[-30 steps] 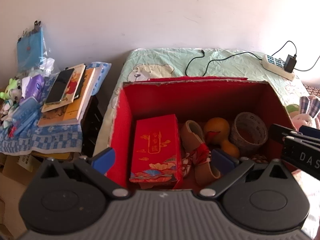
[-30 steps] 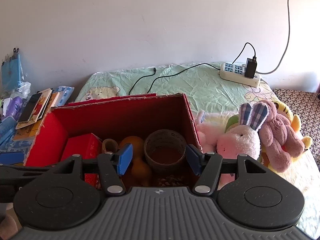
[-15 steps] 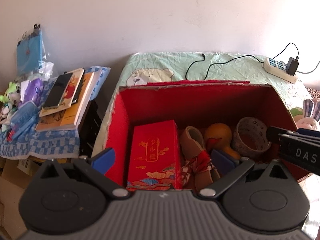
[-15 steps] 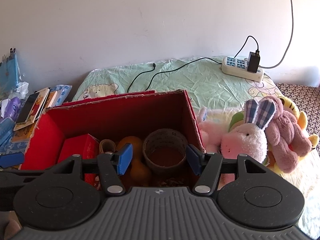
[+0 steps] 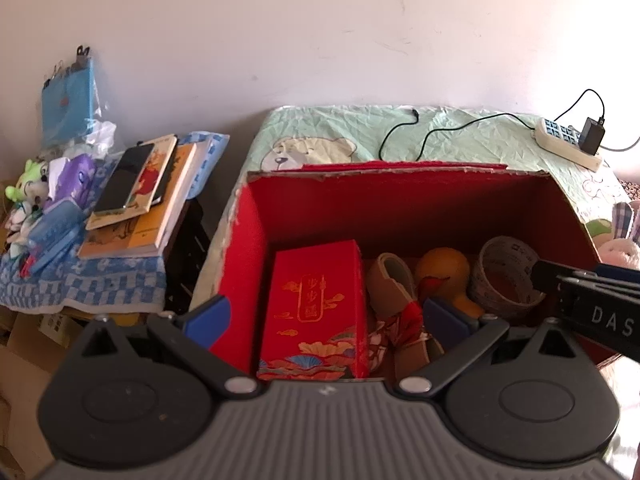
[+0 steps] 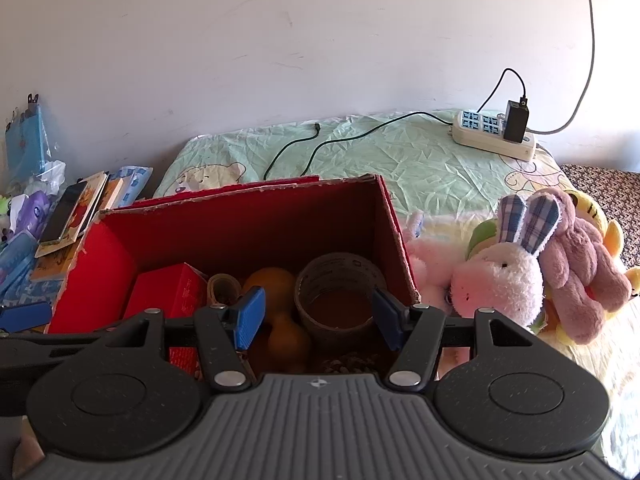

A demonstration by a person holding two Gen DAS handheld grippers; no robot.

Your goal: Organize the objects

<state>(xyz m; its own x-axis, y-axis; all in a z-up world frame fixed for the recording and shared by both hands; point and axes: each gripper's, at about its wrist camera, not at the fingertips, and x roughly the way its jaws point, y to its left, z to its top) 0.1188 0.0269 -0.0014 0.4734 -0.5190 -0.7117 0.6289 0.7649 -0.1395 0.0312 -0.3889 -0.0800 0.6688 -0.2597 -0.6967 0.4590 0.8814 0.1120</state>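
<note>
Both claws, left gripper [image 5: 326, 316] and right gripper [image 6: 318, 318], hang open and empty over the red box [image 6: 256, 216]; next grab is probably the plush bunny [image 6: 500, 276].

Both wrist views look forward and down, from close above its near edge, into the red box [image 5: 400, 208] [image 6: 248, 220] on the bed [image 6: 400, 156]; left view sits further left, right view further right.

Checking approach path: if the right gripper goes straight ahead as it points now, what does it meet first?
Likely the round brown woven cup inside the red cardboard box; it sits centred between the open right gripper fingers. Depth is unclear, so the orange gourd might graze the left finger.
</note>
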